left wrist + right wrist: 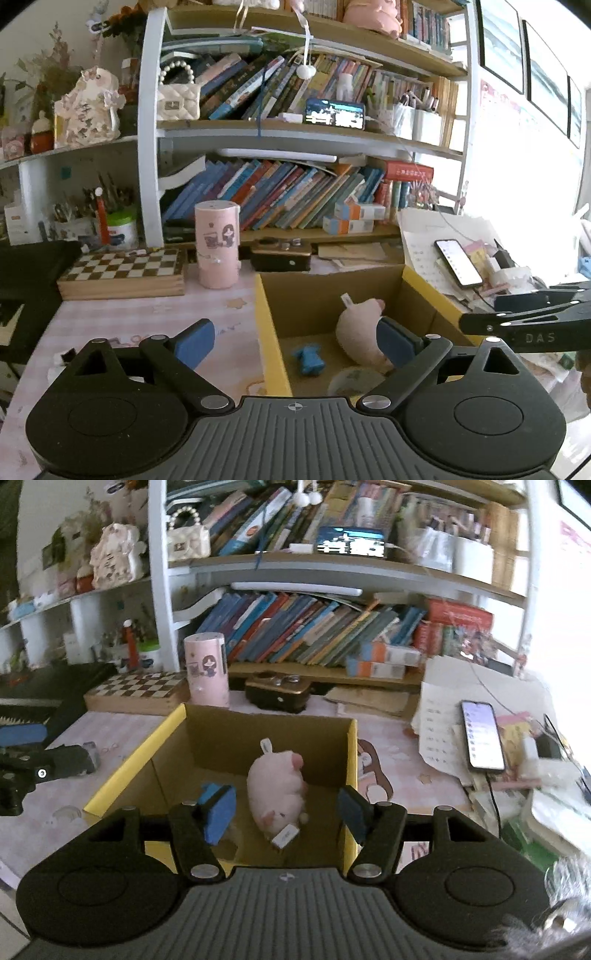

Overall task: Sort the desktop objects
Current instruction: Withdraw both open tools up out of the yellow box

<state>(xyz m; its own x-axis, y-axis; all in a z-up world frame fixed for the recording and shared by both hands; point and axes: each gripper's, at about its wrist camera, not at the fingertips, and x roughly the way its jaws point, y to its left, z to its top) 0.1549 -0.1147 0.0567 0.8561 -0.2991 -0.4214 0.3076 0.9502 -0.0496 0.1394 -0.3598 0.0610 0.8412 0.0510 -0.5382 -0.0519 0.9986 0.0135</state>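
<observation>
An open cardboard box (269,332) (133,755) with yellow rims stands on the pink desk. A pink plush pig (354,328) (275,790) lies on the box floor, and the left wrist view also shows a small blue toy (309,360) and a pale round item (354,382) beside it. My left gripper (295,341) is open and straddles the box's left wall with nothing between its fingers. Above the box, my right gripper (286,812) is open, the pig lying below its gap and untouched. Each gripper shows at the edge of the other's view (524,325) (22,771).
Behind the box stand a pink cylinder (217,245), a chessboard case (122,273) and a dark small box (280,256). To the right, a lit phone (482,736) lies on stacked papers. A crowded bookshelf (295,192) backs the desk.
</observation>
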